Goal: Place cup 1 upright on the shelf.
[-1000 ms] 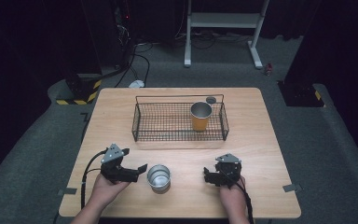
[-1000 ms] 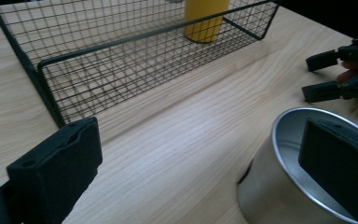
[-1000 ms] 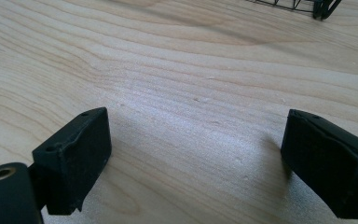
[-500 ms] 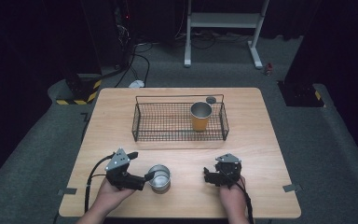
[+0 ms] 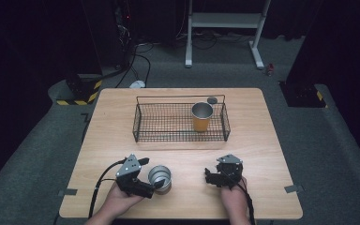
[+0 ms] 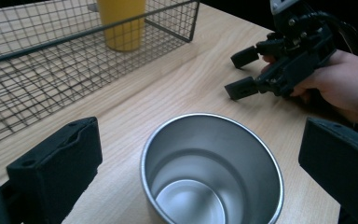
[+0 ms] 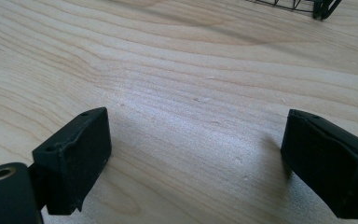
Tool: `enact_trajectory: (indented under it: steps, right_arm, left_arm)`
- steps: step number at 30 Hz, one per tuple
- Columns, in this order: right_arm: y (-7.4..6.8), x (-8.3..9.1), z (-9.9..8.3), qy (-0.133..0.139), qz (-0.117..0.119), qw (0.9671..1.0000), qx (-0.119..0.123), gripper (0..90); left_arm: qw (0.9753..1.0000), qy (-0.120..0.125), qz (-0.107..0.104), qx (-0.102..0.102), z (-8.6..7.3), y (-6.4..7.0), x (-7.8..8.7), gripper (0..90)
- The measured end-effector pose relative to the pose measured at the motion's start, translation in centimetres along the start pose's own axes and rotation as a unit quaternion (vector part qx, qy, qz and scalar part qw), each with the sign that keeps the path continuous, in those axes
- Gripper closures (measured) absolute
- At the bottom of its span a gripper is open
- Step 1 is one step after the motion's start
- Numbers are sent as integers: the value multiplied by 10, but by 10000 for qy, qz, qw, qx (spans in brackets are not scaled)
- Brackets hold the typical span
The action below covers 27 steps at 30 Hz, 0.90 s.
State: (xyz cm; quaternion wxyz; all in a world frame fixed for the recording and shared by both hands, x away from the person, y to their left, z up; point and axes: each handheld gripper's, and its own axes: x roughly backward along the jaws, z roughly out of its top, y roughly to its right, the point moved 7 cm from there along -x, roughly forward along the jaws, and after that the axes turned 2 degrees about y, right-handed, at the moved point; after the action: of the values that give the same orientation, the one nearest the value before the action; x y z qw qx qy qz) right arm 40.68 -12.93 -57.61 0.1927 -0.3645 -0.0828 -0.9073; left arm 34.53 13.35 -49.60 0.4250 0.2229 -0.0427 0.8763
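Table [image 5: 122,112]: pale wood, straight grain, rounded corners, matte.

Wire basket [image 5: 168,123]: black mesh, rectangular, low walls, at 12 o'clock from table centre. One yellow cup [image 5: 201,117] with a metal-lined mouth already stands upright inside it, toward its 3 o'clock end. A small dark round thing [image 5: 212,100] lies on the table just behind the basket; too small to identify.

Left gripper [image 5: 155,186]: at 7 o'clock on the table, hand-held, jaws wide apart and straddling the steel cup [image 5: 160,177], one jaw on each side. From the left gripper view the pads stand apart from the cup wall (no contact visible), so nothing is gripped yet.

Right gripper [image 5: 209,176]: at 5 o'clock, jaws spread wide over bare wood, holding nothing. Seen also in the left gripper view [image 6: 242,72], idle.

Steel cup [image 6: 212,170]: brushed metal, round, slightly tapered, thin rolled rim, empty, upright, near the front edge at roughly 6 to 7 o'clock.

Progress, as judged: one cup is binned; the second is approached and bracketed. Left to do: close on it, lift it, carry it toward 12 o'clock, set it in the basket.
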Motion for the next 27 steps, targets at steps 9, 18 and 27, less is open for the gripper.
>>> enact_trajectory:
  steps: [9,18,27]
  right_arm:
    - [0,0,0,0,-5,10000,-8,84]
    - [0,0,0,0,-7,10000,-10,84]
    - [0,0,0,1,-7,10000,-10,84]
  left_arm:
    - [9999,-65,-95,-71,-9,7,-6,0]
    - [9997,-223,-86,-98,-21,8,-13,0]
    - [9993,-328,-117,-123,-32,4,-16,1]
